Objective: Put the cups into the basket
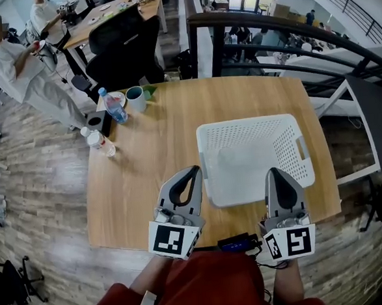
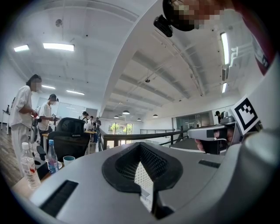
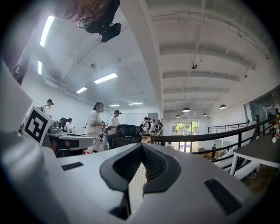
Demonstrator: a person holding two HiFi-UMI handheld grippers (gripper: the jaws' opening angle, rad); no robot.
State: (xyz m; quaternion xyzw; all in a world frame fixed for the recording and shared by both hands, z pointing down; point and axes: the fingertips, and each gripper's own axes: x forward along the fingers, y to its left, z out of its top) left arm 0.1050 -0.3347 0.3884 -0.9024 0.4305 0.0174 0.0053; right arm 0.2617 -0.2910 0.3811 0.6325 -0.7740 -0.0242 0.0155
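Note:
A white cup (image 1: 136,98) with a dark inside stands at the far left of the wooden table (image 1: 165,150); in the left gripper view the cup (image 2: 68,160) shows small at the left. The white perforated basket (image 1: 253,156) sits empty at the right middle. My left gripper (image 1: 193,170) hovers over the near edge just left of the basket, shut and empty. My right gripper (image 1: 274,172) hangs over the basket's near right corner, shut with nothing in it. Both gripper views look level across the room over the shut jaw tips (image 2: 140,144) (image 3: 141,145).
A blue-capped water bottle (image 1: 113,106) stands beside the cup, with a black box (image 1: 100,121) and a second bottle (image 1: 101,142) lying near the left edge. A black office chair (image 1: 123,46) stands behind the table. A person (image 1: 22,75) stands at the far left. A dark railing (image 1: 287,34) runs behind.

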